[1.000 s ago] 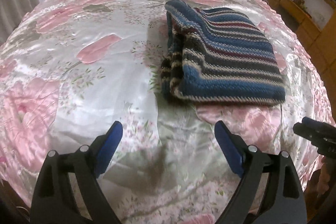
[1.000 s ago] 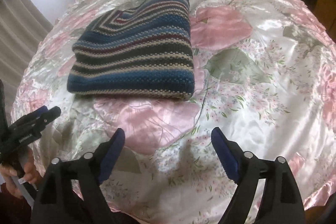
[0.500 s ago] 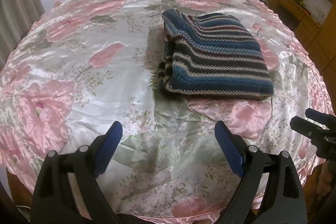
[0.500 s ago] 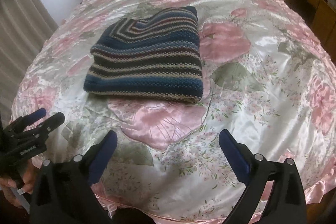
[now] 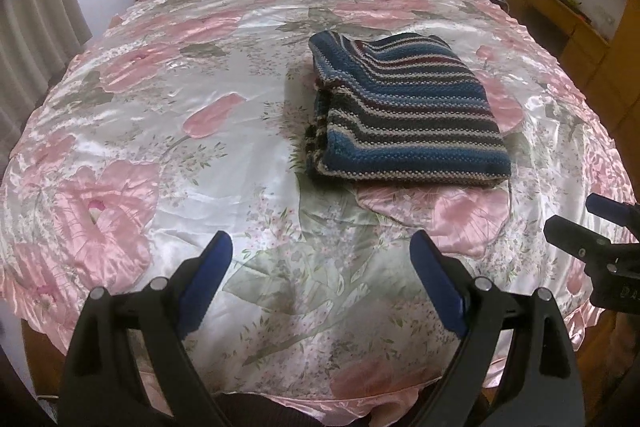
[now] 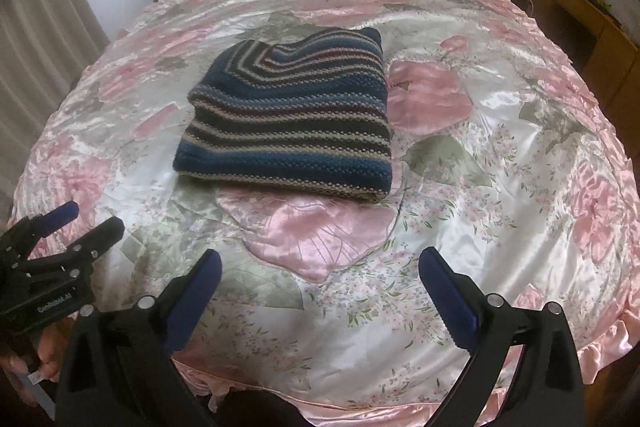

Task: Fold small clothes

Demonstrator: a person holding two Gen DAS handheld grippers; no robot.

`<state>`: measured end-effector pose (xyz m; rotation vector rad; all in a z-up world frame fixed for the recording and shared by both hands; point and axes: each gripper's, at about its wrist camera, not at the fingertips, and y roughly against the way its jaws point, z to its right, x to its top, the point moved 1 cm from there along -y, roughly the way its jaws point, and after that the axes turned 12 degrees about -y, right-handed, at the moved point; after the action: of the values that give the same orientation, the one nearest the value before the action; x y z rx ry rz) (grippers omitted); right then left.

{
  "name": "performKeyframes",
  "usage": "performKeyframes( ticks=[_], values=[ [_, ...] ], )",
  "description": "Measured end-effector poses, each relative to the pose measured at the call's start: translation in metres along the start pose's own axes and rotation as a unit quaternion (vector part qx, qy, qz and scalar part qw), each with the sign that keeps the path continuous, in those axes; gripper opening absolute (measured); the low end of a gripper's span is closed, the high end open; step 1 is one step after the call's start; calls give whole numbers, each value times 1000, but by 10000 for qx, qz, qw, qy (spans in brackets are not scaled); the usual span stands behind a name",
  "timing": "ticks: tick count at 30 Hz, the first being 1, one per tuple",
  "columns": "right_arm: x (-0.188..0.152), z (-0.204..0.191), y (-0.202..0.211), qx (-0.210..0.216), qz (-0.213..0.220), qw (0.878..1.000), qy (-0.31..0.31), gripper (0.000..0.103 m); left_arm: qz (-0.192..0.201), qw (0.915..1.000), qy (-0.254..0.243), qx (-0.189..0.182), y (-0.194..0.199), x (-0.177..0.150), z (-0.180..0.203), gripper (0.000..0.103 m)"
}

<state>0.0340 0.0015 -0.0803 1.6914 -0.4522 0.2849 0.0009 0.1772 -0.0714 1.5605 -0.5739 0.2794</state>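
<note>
Lying folded mid-bedspread (image 5: pixel 200 155), sweater (image 5: pixel 404 115); both claws spread, bare satin around.

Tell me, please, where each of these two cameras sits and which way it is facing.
Left wrist: rides the left claw, facing up the bed toward the headboard; folded striped sweater ahead and rightward; right claw at the right edge.
Right wrist: rides the right claw, facing likewise; sweater ahead and leftward; left claw and a hand lower left.
Shared: sweater, bed, headboard, both claws open and empty.
</note>
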Motion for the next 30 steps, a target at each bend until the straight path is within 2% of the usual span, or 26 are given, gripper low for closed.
performKeyframes(
  ticks=[22,30],
  values=[
    [2,6,-12,-69,-83,9999,-87,99,-69,9999,-52,94,-10,-1,-5,90],
    [4,6,-9,-171,72,9998,-24,99,-68,9999,-58,126,-10,-1,-5,90]
  ],
)
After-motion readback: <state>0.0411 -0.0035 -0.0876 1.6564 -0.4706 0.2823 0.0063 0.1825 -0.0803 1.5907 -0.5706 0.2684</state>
